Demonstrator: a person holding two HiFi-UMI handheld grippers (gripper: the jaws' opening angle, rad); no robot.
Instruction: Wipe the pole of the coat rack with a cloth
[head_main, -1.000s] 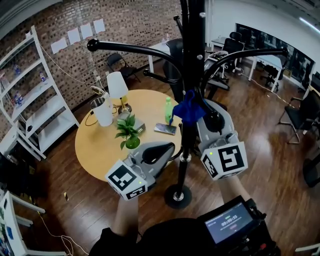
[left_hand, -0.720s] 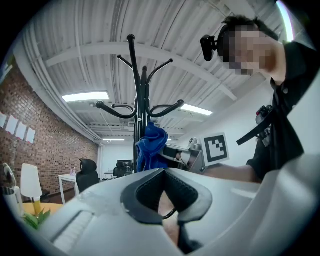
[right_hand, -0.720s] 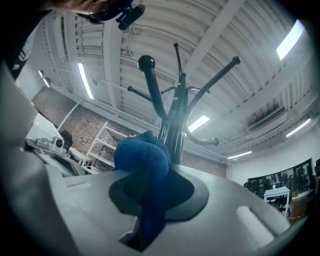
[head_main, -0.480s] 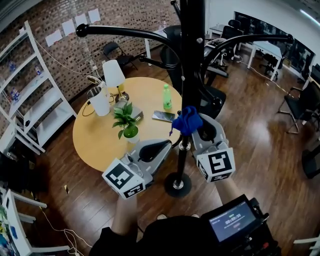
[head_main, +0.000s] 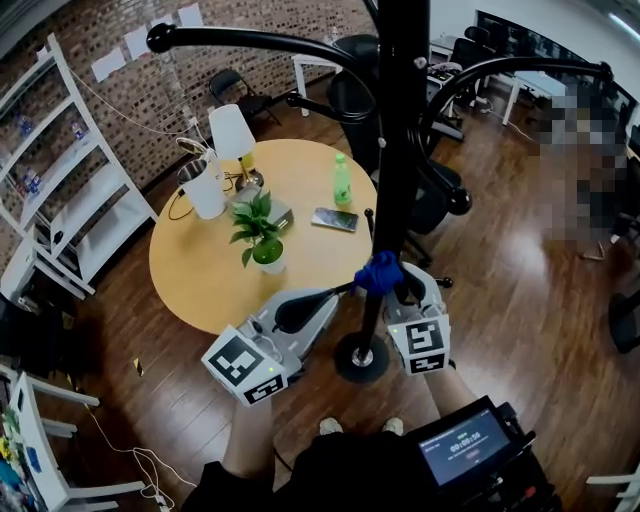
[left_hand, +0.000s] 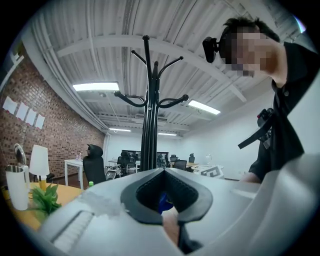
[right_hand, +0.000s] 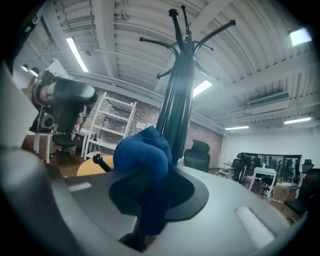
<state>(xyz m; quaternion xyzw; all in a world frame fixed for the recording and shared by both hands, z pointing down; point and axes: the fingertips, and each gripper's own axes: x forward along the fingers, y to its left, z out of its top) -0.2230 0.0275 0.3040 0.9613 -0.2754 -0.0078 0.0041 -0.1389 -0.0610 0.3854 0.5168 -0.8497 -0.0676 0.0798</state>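
Observation:
The black coat rack pole (head_main: 392, 180) rises through the middle of the head view from its round base (head_main: 360, 357). My right gripper (head_main: 396, 286) is shut on a bunched blue cloth (head_main: 380, 272), which presses against the pole low down, a little above the base. In the right gripper view the cloth (right_hand: 142, 155) bulges from the jaws in front of the pole (right_hand: 177, 115). My left gripper (head_main: 338, 295) sits just left of the pole at the same height, shut with nothing in it. In the left gripper view the pole (left_hand: 148, 125) stands straight ahead.
A round wooden table (head_main: 200, 285) left of the rack carries a potted plant (head_main: 262, 240), a kettle (head_main: 205, 190), a lamp (head_main: 232, 140), a green bottle (head_main: 342, 185) and a phone (head_main: 334, 219). White shelving (head_main: 70, 200) lines the left wall. Curved rack arms (head_main: 250, 40) spread overhead.
My right gripper has slid the blue cloth down the pole, from about mid-height to near the base. The left gripper has stayed low beside the pole.

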